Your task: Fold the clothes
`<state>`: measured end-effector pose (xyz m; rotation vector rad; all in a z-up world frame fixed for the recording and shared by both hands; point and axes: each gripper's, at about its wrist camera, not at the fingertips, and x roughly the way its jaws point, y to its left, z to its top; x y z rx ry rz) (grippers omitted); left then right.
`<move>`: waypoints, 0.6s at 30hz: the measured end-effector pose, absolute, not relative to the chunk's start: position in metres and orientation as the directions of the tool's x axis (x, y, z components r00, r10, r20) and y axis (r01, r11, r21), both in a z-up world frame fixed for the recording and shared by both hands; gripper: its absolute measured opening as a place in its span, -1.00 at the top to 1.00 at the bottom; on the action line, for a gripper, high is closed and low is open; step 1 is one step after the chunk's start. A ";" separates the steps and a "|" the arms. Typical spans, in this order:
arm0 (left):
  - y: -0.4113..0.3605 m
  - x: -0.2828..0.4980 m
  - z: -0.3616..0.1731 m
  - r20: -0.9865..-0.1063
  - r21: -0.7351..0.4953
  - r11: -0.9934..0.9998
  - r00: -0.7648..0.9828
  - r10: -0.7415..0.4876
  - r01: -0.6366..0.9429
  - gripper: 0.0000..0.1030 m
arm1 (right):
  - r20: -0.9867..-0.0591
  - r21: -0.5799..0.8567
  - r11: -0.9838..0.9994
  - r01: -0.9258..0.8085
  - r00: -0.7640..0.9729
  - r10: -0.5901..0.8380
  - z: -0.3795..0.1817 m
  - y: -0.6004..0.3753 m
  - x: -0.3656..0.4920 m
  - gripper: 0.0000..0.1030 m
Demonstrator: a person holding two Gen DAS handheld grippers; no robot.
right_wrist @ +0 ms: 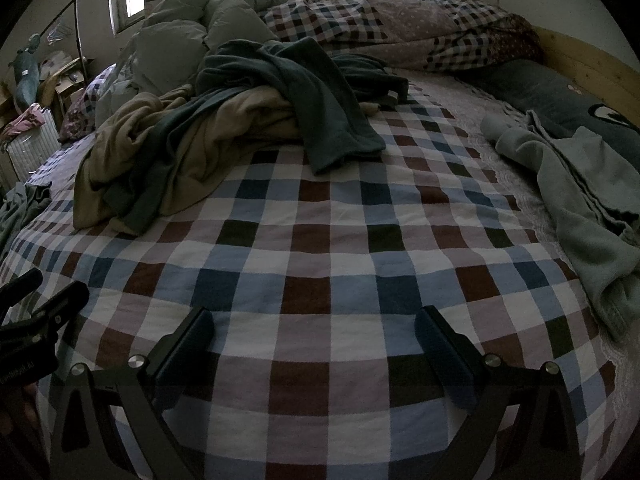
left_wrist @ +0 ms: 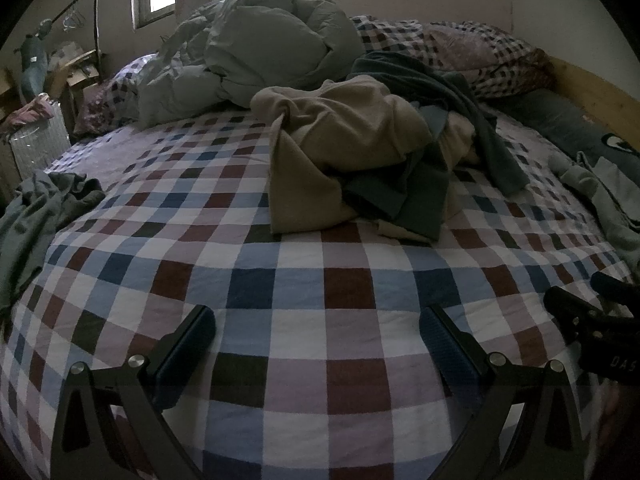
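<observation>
A heap of clothes lies in the middle of the checked bed [left_wrist: 304, 280]: a beige fleece garment [left_wrist: 344, 136] tangled with a dark teal one [left_wrist: 424, 80]. In the right wrist view the same beige garment [right_wrist: 168, 148] and teal garment [right_wrist: 320, 108] sit at upper left. A pale grey-green garment [right_wrist: 580, 200] lies at the bed's right side. My left gripper [left_wrist: 316, 332] hovers open over bare checked sheet, well short of the heap. My right gripper [right_wrist: 314, 330] is open too, nothing between its fingers. Each gripper shows at the edge of the other's view: the right gripper [left_wrist: 592, 320] and the left gripper [right_wrist: 48, 308].
A rumpled grey-green duvet [left_wrist: 264, 40] and checked pillows [left_wrist: 460, 44] fill the head of the bed. Another dark green garment [left_wrist: 36, 216] hangs off the left edge. A white basket [left_wrist: 38, 144] and a clothes rail [left_wrist: 80, 0] stand at the left. A wooden bed frame [left_wrist: 592, 92] runs along the right.
</observation>
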<state>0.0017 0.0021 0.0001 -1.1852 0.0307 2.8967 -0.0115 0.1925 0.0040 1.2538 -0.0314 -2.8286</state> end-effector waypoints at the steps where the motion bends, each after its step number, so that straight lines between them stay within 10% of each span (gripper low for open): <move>1: 0.003 0.002 0.000 -0.700 0.017 -1.000 -0.714 0.000 -0.017 -1.00 | -0.740 0.037 -0.999 0.034 -0.671 -0.051 0.004 0.193 -0.012 -1.00; 18: -0.001 0.000 0.000 -0.715 -0.009 -1.000 -0.699 0.027 -0.030 -1.00 | -0.739 0.030 -0.999 0.034 -0.672 -0.045 0.004 0.193 -0.009 -1.00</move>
